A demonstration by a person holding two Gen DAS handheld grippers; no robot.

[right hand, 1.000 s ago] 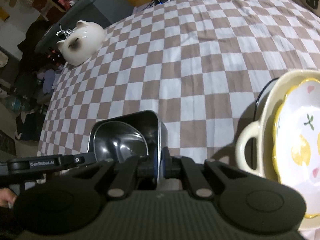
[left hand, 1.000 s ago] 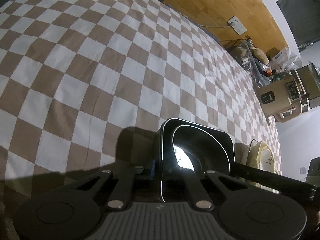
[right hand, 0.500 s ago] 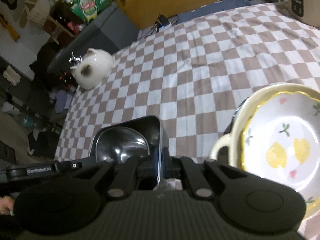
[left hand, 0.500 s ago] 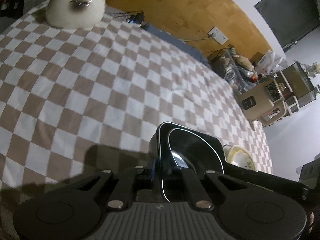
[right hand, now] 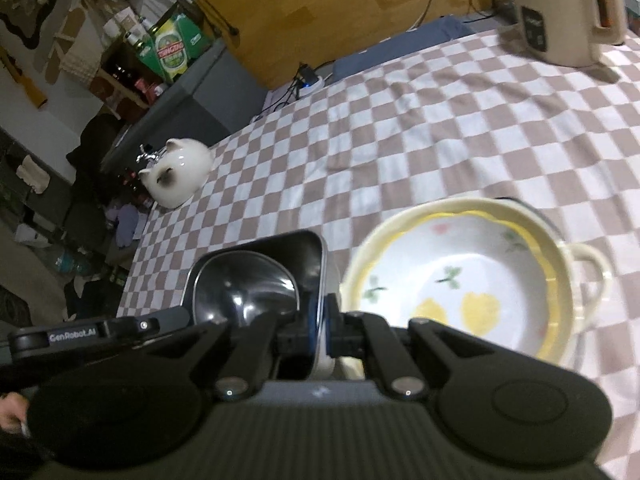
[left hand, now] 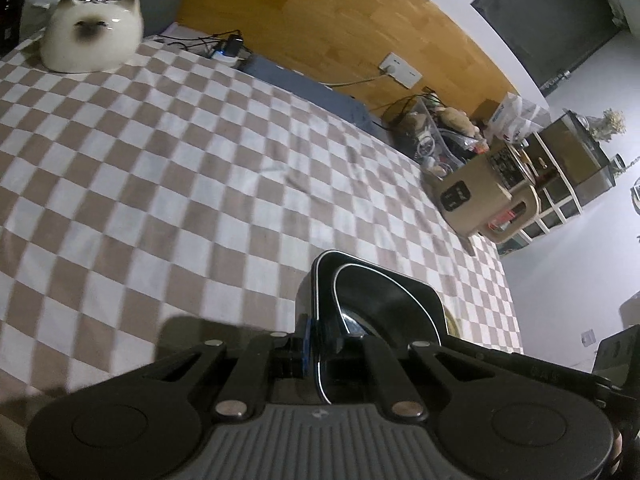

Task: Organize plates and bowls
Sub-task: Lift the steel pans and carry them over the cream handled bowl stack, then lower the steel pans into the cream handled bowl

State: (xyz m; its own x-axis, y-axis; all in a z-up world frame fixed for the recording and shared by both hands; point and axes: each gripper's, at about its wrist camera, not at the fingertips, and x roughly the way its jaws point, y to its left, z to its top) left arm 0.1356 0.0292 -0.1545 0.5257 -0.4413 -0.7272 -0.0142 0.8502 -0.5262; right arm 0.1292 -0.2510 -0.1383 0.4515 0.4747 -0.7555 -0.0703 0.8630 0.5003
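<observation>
Left gripper (left hand: 318, 354) jaws clamped on black tray (left hand: 372, 300) rim – above checkered cloth (left hand: 180, 168).

Dim, motion-blurred fisheye views; edges bend; dark corners.

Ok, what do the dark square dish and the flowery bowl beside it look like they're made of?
The dark square dish looks like polished metal, probably stainless steel: thin bright rim, mirror-like reflections inside. The white floral bowl with yellow scalloped rim looks like glazed ceramic: glossy surface, painted flowers. It sits in a cream two-handled dish, likely ceramic too.
</observation>
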